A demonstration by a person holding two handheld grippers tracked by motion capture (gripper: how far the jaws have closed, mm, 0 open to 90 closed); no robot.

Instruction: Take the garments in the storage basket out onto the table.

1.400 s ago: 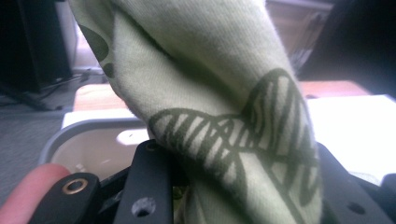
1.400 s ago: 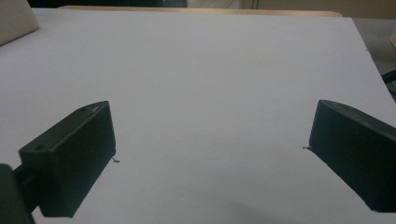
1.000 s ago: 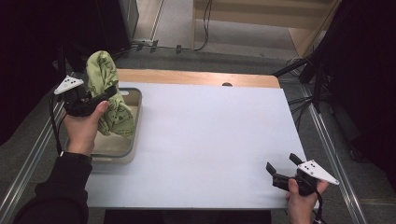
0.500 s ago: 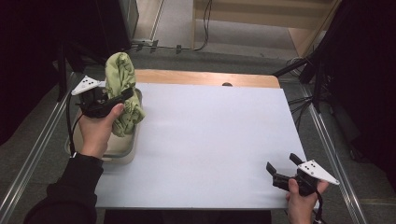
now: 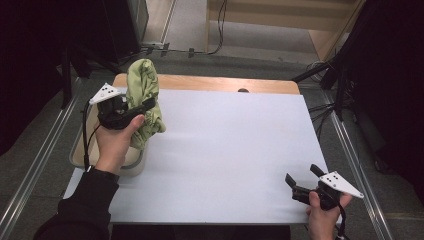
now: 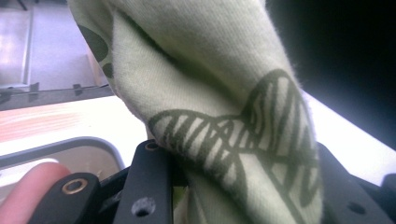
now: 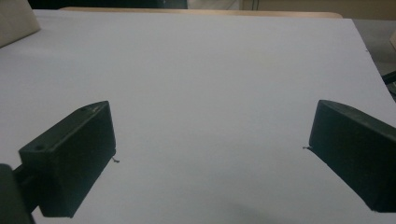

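Cloth [image 5: 143, 102], one, green with dark print, clamped in my left gripper [image 5: 146, 106], lifted above tray [image 5: 79, 150] at table's left edge. I see one tray, beige, one white sheet [image 5: 230, 150] over wooden table [image 5: 210, 84]. Room dark, grey floor, cables behind. My right gripper [image 5: 303, 175] low over sheet's near right corner, jaws spread wide, nothing between them.
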